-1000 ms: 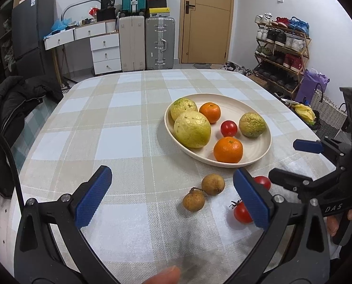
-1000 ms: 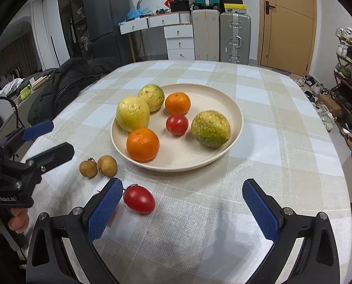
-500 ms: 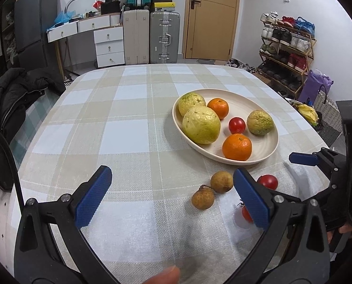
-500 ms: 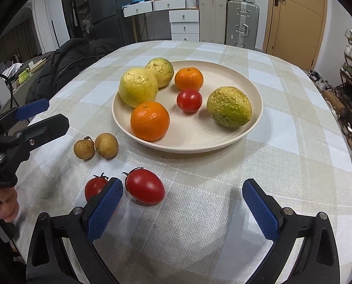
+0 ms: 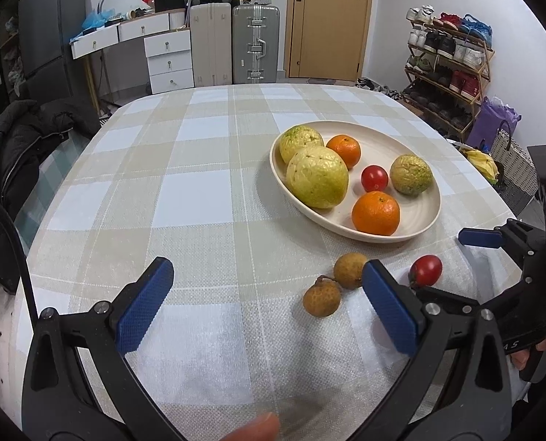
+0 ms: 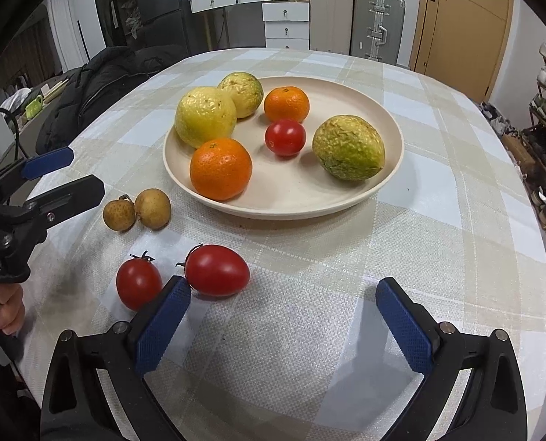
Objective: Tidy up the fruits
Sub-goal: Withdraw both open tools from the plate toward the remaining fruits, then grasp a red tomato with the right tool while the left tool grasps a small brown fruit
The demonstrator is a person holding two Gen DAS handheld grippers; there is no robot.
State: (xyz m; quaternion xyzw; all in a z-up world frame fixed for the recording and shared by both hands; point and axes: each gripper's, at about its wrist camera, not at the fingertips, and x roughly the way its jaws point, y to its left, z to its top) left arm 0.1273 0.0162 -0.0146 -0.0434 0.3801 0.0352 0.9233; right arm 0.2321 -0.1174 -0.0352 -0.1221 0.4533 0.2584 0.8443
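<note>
Both tongs wide, empty. Centre right gripper (image 6: 284, 316) over oval tomato (image 6: 217, 270), avoid round tomato (image 6: 138, 283), squeeze gently; left gripper (image 5: 269, 307) waits.

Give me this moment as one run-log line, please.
left gripper: open, empty | right gripper: open, empty | plate: six fruits | tablecloth: two tomatoes, two longans | phase: approaching loose fruit
</note>
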